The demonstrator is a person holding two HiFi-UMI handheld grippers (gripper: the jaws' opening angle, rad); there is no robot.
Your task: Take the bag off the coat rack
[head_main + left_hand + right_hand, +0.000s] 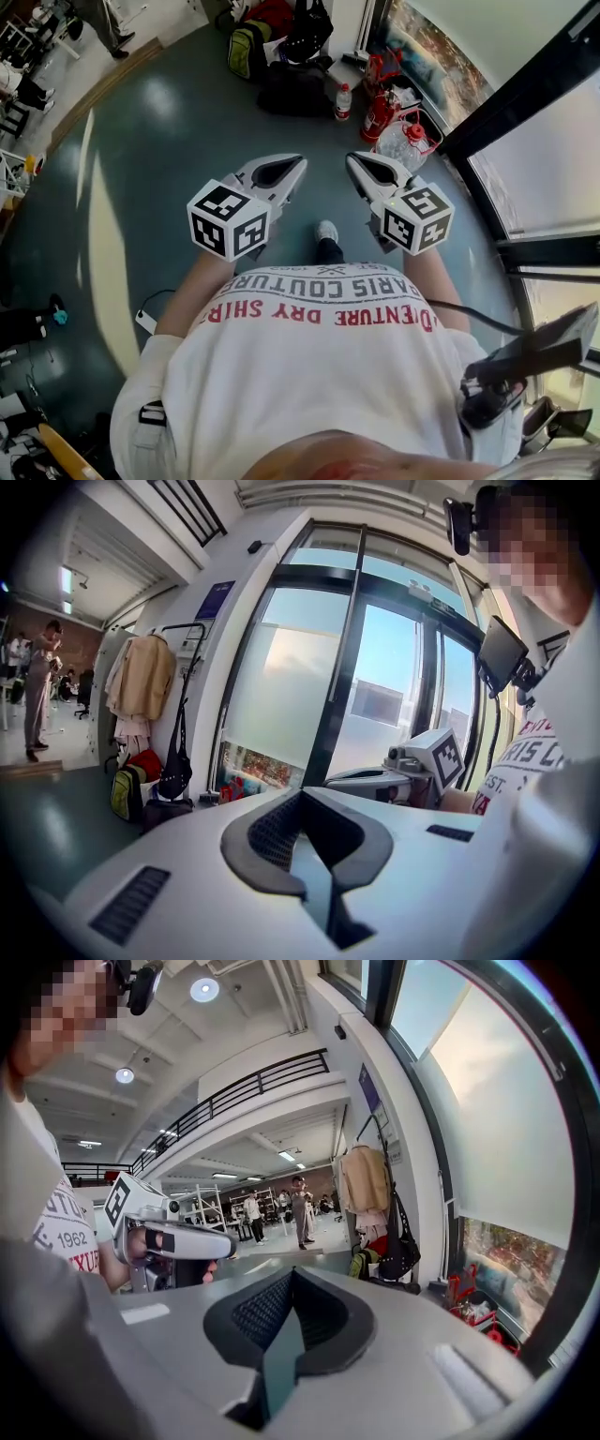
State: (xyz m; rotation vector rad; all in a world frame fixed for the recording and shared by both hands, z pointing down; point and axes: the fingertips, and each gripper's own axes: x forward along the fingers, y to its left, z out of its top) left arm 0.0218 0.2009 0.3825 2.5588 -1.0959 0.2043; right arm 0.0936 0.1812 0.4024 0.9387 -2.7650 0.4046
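A black bag (pixel 175 771) hangs by its long strap from the coat rack (pixel 184 628), below and right of a beige coat (pixel 141 677). In the right gripper view the same black bag (pixel 401 1252) hangs under the coat (pixel 364 1177). In the head view the bag (pixel 307 28) is far ahead at the top. I hold both grippers in front of my chest, well short of the rack. My left gripper (pixel 298 161) and right gripper (pixel 352 159) are both shut with nothing between the jaws. The left gripper's tips (pixel 298 794) and the right gripper's tips (pixel 292 1274) meet.
Under the rack stand a yellow-green backpack (pixel 127 792), a red bag (pixel 145 761) and a dark duffel (pixel 169 810). Red fire extinguishers (pixel 380 112), a bottle (pixel 343 101) and a water jug (pixel 403 141) line the window wall on the right. A person (pixel 39 691) stands far off.
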